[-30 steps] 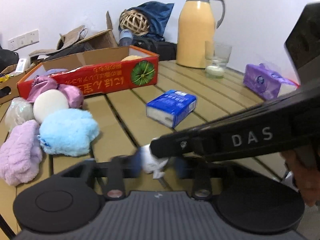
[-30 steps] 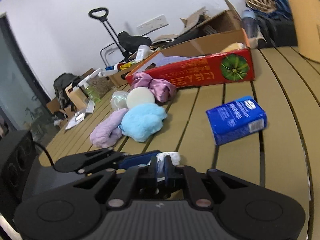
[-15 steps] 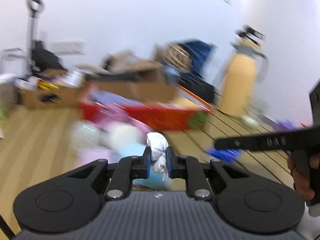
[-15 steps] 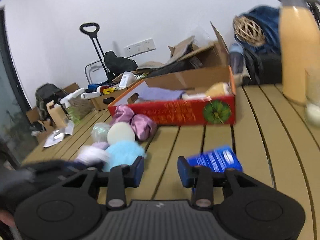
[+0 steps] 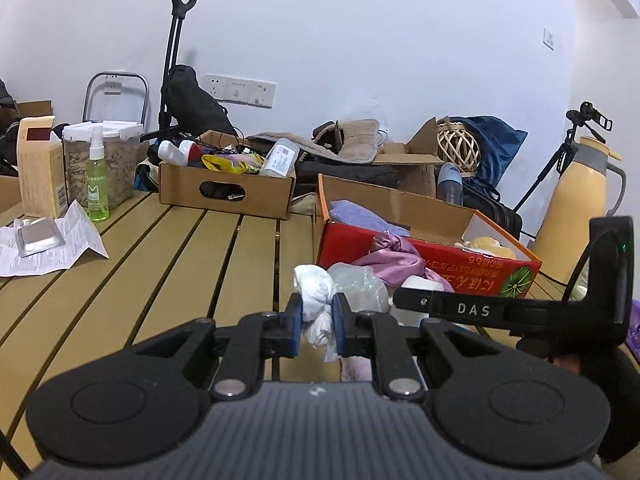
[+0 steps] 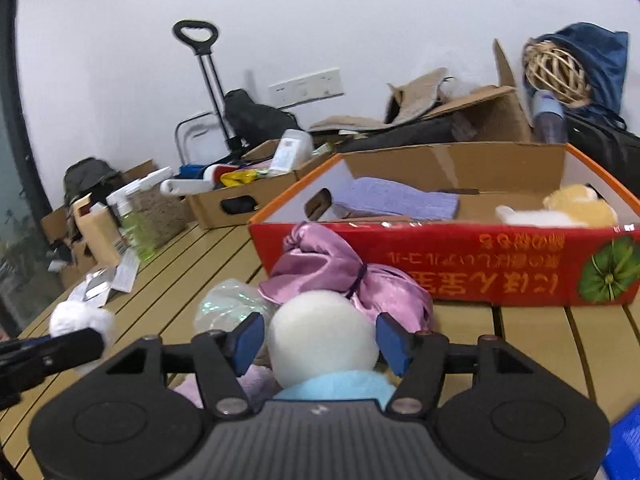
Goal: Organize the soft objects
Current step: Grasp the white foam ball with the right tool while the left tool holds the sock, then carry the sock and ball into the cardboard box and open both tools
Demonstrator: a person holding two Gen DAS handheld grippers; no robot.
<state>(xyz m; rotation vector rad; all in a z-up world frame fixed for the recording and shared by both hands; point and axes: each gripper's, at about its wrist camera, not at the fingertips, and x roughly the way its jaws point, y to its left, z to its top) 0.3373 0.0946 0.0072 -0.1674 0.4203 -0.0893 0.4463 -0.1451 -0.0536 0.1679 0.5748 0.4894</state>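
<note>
Landmark is the red fruit carton (image 6: 480, 268), sitting open on the slatted bench (image 5: 168, 272). Far to its left lies an unfolded paper leaflet (image 5: 48, 248) with a foil blister pack (image 5: 38, 236) on top, and just behind those a green spray bottle (image 5: 97, 184). Closer in, still left of the carton and further back, there's a brown cardboard tray (image 5: 226, 190) stuffed with odds and ends.

Left tongs (image 5: 316, 324) now, in front of the carton's left corner: clamped tight on a crumpled white cloth wad (image 5: 316, 292), which bulges above the blue pads and hangs below them, clear of the bench.

Against the carton's front wall sits a pink satin pouch (image 6: 336, 268), a clear iridescent bag (image 6: 228, 304) just left of it. Right tongs (image 6: 322, 340) hover before the carton's front, jaws opening, blue pads flanking a white round puff (image 6: 322, 338) without pressing it. Below the puff, a light blue fluffy piece (image 6: 340, 386).

Inside the carton: a folded lilac towel (image 6: 400, 200) at the left end, a tan-and-white plush toy (image 6: 576, 208) at the right. Right of the carton, a yellow thermos jug (image 5: 580, 208).
</note>
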